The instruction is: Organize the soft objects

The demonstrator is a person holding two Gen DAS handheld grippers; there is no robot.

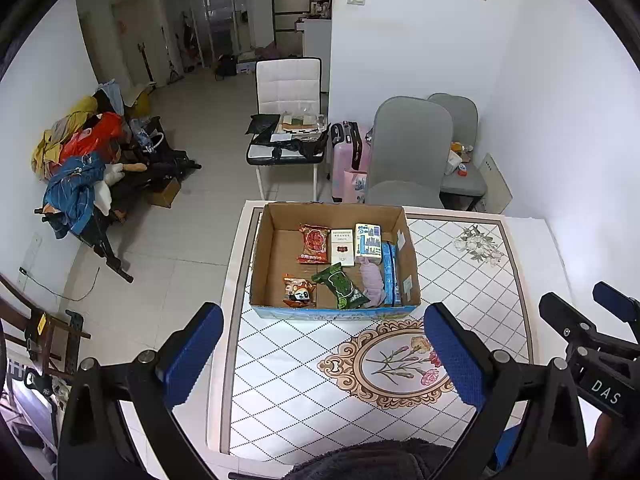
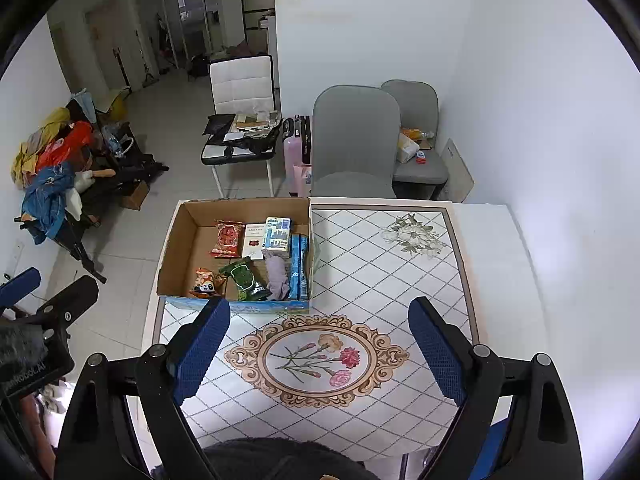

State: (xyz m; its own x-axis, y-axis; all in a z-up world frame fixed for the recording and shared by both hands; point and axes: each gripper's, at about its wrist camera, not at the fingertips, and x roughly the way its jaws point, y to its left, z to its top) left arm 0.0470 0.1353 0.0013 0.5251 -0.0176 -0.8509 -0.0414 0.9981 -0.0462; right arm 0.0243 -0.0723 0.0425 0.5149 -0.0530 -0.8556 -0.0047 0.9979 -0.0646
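An open cardboard box point(image 1: 264, 264) point(image 2: 172, 252) stands at the table's far left corner. In it lie a red snack pack point(image 1: 314, 243) point(image 2: 227, 239), a white pack point(image 1: 342, 247), a tissue pack point(image 1: 367, 238) point(image 2: 277, 234), a green pack point(image 1: 340, 286) point(image 2: 244, 276), an orange snack bag point(image 1: 296, 289) point(image 2: 206, 280), a lilac cloth point(image 1: 372, 278) point(image 2: 277, 274) and a blue pack point(image 1: 390, 274) point(image 2: 298, 264). My left gripper point(image 1: 324, 348) is open and empty, above the table in front of the box. My right gripper point(image 2: 320, 344) is open and empty, over the flower medallion point(image 2: 316, 360).
The table point(image 1: 472, 280) point(image 2: 400, 280) has a white diamond-pattern top. Grey chairs point(image 1: 408, 148) point(image 2: 354, 136) stand behind it, with a pink suitcase point(image 1: 346, 152) and a white chair point(image 1: 288, 92) holding clutter. A clothes pile point(image 1: 84, 160) lies at the left wall.
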